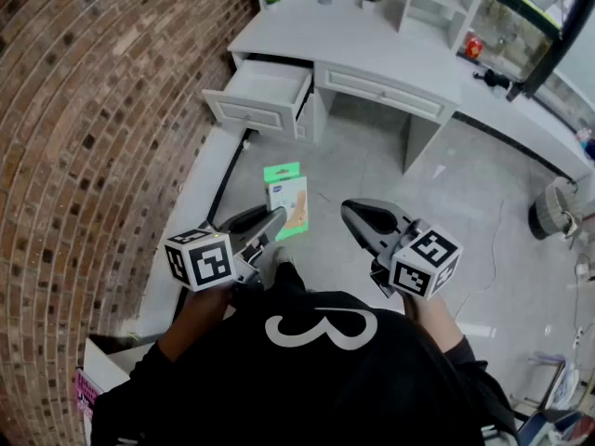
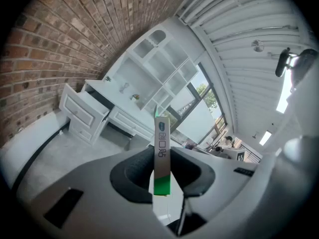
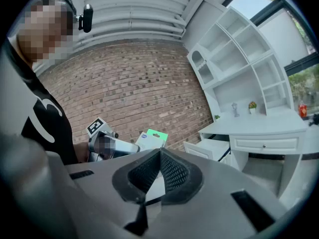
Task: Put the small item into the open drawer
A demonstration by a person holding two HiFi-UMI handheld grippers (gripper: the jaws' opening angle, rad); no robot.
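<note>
Clamping flat packet (image 1: 286, 201) — left gripper (image 1: 268, 225); drawer (image 1: 249, 116) open.

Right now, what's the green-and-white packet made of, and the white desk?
The packet looks like thin printed cardboard: flat, stiff, straight-edged. The desk seems to be painted wood or board: smooth matte white with framed panel fronts, though I can't be sure.
</note>
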